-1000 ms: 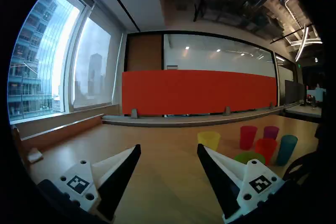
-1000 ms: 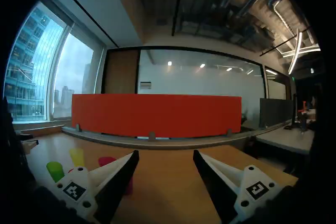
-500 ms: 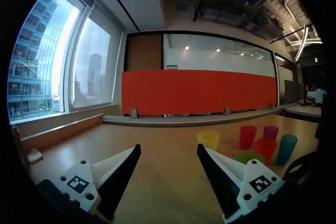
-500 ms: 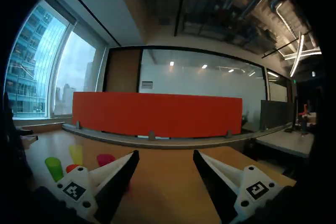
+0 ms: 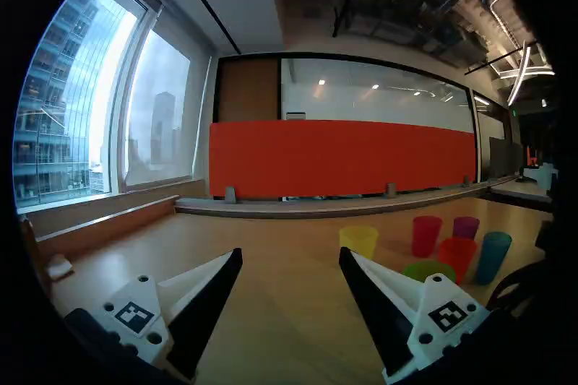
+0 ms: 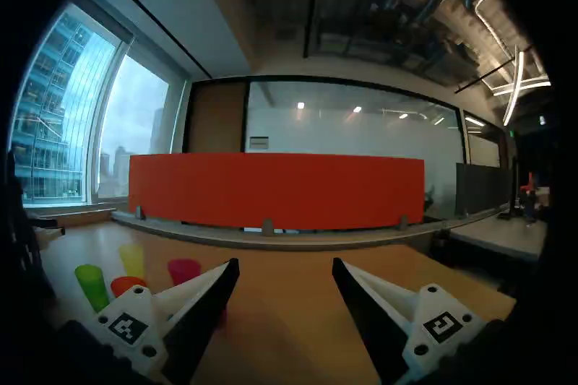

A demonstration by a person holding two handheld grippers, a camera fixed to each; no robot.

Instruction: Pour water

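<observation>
Several coloured plastic cups stand grouped on the wooden table (image 5: 289,320). In the left gripper view they sit at the right: a yellow cup (image 5: 359,240), a pink cup (image 5: 426,235), a purple cup (image 5: 466,227), an orange cup (image 5: 457,257), a teal cup (image 5: 493,256) and a green cup (image 5: 426,270) partly behind my right finger. My left gripper (image 5: 290,255) is open and holds nothing. In the right gripper view a green cup (image 6: 91,285), yellow cup (image 6: 133,260), pink cup (image 6: 183,270) and orange cup (image 6: 126,285) stand at the left. My right gripper (image 6: 285,264) is open and holds nothing.
An orange partition (image 5: 339,157) runs along the table's far edge. Tall windows (image 5: 72,110) line the left side, with a wooden ledge below. A small white object (image 5: 59,266) lies near the table's left edge. Another desk (image 6: 498,230) stands to the right.
The right gripper view has shifted a little, so the cups at its left show more fully. The left gripper has stayed still. Both grippers remain open.
</observation>
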